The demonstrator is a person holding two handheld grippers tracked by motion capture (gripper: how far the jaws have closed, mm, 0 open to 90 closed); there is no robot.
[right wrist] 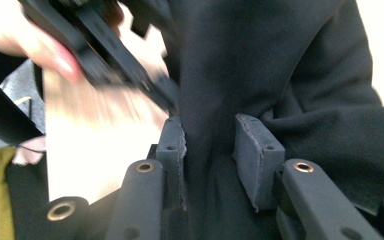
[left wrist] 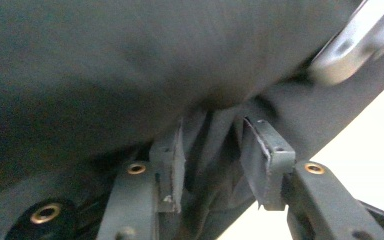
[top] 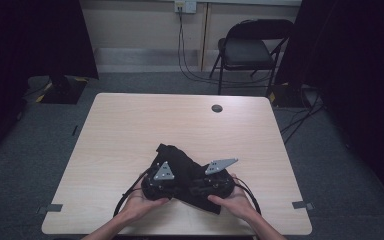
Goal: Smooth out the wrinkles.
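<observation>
A black garment [top: 180, 161] lies bunched near the table's front edge, between my two hands. My left gripper [top: 166, 181] comes at it from the left. In the left gripper view its pads [left wrist: 170, 160] stand on either side of a thick fold of the cloth [left wrist: 130, 75] and press on it. My right gripper [top: 206, 183] reaches in from the right. In the right gripper view a hanging fold of the cloth [right wrist: 260, 65] runs between its pads [right wrist: 255, 155], which stand apart and do not pinch it.
The pale wooden table [top: 130, 125] has a round cable hole [top: 217, 108] near its far edge. A black folding chair [top: 250, 50] and floor cables stand beyond. A hand with the other gripper [right wrist: 100, 55] shows blurred in the right gripper view.
</observation>
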